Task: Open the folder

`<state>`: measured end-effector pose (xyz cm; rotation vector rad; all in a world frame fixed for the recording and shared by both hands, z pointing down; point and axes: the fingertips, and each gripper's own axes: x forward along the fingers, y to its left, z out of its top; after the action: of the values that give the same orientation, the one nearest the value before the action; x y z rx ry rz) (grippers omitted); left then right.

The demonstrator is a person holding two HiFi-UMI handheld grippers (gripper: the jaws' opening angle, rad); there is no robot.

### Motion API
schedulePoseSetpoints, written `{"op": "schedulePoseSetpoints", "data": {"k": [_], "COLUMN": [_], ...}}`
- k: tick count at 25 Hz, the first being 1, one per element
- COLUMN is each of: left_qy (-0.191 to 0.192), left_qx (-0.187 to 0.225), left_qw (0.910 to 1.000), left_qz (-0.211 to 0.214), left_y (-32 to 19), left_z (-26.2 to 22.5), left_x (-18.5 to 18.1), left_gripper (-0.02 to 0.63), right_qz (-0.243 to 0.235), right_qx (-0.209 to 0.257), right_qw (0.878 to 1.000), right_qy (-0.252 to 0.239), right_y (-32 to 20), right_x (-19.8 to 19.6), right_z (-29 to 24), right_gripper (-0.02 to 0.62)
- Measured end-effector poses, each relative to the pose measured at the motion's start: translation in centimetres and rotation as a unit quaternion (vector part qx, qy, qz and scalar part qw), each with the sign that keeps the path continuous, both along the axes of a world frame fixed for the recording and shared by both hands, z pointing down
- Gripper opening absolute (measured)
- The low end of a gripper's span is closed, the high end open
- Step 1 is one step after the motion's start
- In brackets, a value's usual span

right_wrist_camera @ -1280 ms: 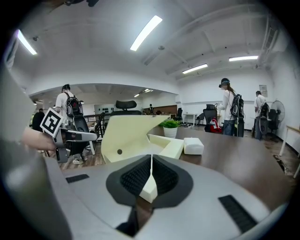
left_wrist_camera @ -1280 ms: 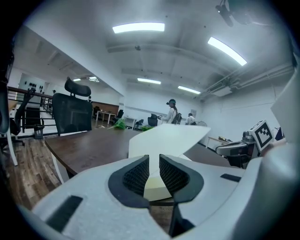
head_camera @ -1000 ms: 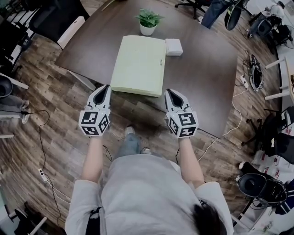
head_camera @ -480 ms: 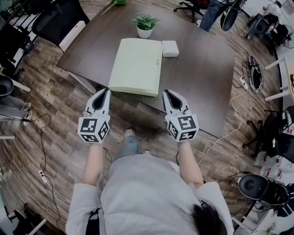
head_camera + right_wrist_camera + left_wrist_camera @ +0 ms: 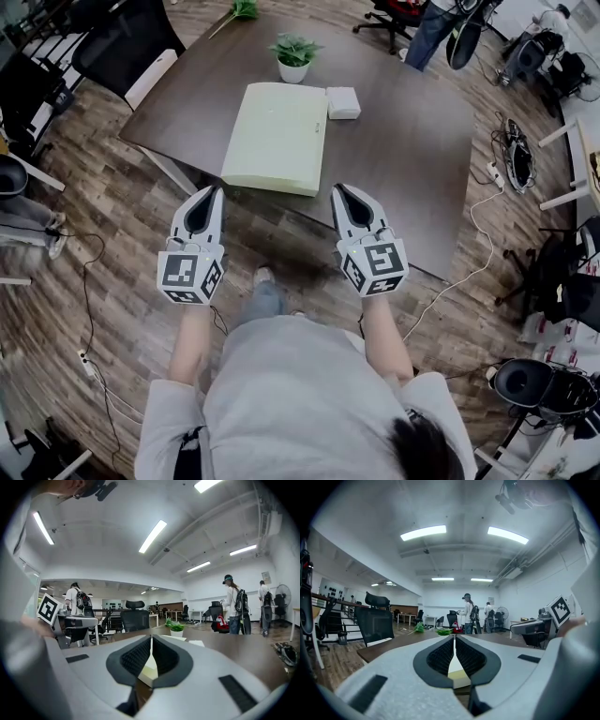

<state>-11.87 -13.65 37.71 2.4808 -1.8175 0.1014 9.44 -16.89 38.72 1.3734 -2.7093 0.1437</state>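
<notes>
Both left gripper [image 5: 214, 191] and right gripper [image 5: 339, 189] pressed together, empty; pale folder [image 5: 278, 137] just ahead, between them.

no text, label, brand or number can be read anywhere here.

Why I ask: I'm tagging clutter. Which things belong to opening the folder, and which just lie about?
For the job: folder; left claw; right claw.
Lying about: potted plant; white box.
</notes>
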Motion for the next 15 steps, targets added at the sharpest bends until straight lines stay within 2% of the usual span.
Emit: {"op": "schedulePoseSetpoints", "data": {"k": [6,15], "left_qy": [0.001,-0.006], "left_qx": [0.020,0.037], "left_qw": [0.9997,0.9992], "left_qz": [-0.013,-0.010], "left_y": [1.5,3.8], "left_z": [-1.9,-3.7], "left_x": [-0.2,0.5], "left_gripper": [0.017,0.017], "right_qz": [0.001,0.001], "right_qx": [0.025,0.051], "right_qw": [1.000,0.998], "right_qy": [-0.012,-0.026], "right_y": [1.2,3.7], "right_x": [0.1,0.3], "right_z": [-2.2,-4.6], "right_gripper": [0.017,0.017]}}
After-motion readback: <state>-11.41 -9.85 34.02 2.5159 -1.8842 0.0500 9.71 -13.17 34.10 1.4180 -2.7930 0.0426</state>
